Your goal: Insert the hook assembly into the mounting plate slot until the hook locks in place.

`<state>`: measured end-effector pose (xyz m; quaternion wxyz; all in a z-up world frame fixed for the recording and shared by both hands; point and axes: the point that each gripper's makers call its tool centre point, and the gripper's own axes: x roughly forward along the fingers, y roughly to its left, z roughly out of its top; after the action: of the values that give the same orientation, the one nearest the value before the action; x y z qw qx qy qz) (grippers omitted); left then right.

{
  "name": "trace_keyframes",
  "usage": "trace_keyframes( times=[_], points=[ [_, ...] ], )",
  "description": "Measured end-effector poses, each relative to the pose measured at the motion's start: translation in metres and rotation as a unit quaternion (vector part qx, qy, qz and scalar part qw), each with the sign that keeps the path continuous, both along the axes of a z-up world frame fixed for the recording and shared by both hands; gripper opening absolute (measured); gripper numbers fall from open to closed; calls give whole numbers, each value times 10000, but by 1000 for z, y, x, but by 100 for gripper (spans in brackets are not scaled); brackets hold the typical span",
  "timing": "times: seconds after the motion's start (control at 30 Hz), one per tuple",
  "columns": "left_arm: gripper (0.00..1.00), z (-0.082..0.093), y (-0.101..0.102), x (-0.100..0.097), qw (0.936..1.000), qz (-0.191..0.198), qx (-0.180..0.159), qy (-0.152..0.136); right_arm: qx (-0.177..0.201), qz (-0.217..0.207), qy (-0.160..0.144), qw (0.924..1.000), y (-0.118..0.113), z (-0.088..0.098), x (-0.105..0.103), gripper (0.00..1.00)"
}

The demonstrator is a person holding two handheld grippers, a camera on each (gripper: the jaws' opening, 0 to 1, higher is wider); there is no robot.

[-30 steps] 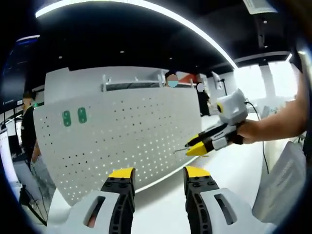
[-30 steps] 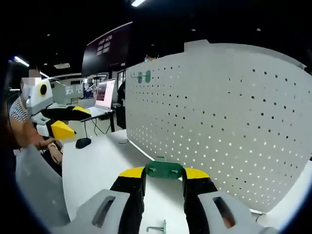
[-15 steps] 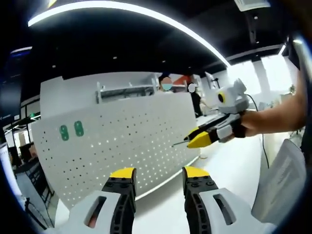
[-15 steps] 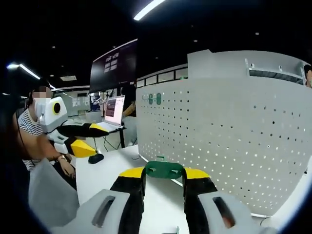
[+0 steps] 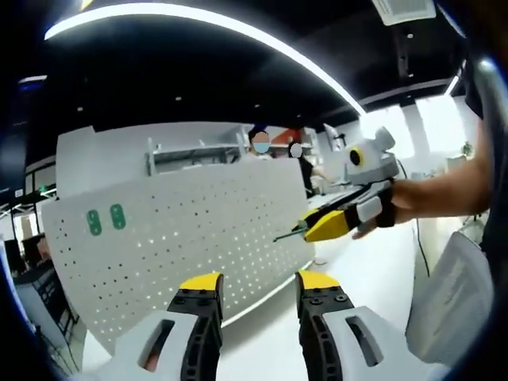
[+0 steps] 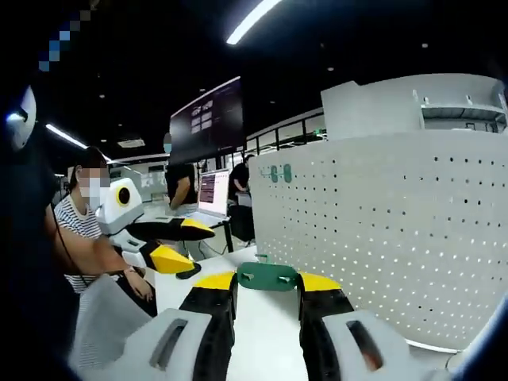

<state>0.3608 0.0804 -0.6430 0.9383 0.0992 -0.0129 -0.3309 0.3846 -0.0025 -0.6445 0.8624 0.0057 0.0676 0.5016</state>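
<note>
White metal with rows of small holes makes up the big peg board (image 5: 182,230) (image 6: 397,238), the largest thing here. It stands upright on the white worktop (image 5: 262,333) (image 6: 262,333). No boxes or bins can be seen.

Two small green plates (image 5: 105,221) (image 6: 279,173) sit side by side on the board, near its top edge. They are well away from both grippers.

There are two grippers, each with yellow tips. In the left gripper view, the left gripper (image 5: 259,281) has its jaws wide apart with nothing between them. They point at the lower part of the board.

The right gripper (image 6: 267,281) has its jaws closed on one green hook part (image 6: 267,275), a flat green piece with small holes in it. It is held between the two yellow tips, in the air above the worktop, in front of the board and not touching it. In the left gripper view the right gripper (image 5: 305,228) comes in from the right, held by a hand (image 5: 381,213), and a thin dark green hook (image 5: 287,233) sticks out of its tips toward the board.

In the right gripper view the left gripper (image 6: 178,242) shows at the left. A laptop (image 6: 213,194) sits far back, and a small dark mouse (image 6: 189,271) lies on the worktop.
</note>
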Motion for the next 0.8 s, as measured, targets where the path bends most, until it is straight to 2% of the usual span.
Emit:
trace_keyframes(
  times=[0.13, 0.3, 0.4, 0.8],
  points=[
    [37, 3, -6, -6, 9994, -322, -110, 6, 73, 423, 128, 9990, 7, 2, -14, 28],
    [37, 2, -19, -19, 9967, -796, 137, -75, -135, 929, 269, 9952, 14, -5, -33, 28],
    [36, -2, -27, -27, 9940, -1032, 349, -104, -220, 1089, 347, 9932, 16, -10, -40, 28],
    [29, -12, -36, -36, 9882, -1332, 720, -223, -243, 1521, 732, 9854, 21, -16, -61, 28]
  ],
)
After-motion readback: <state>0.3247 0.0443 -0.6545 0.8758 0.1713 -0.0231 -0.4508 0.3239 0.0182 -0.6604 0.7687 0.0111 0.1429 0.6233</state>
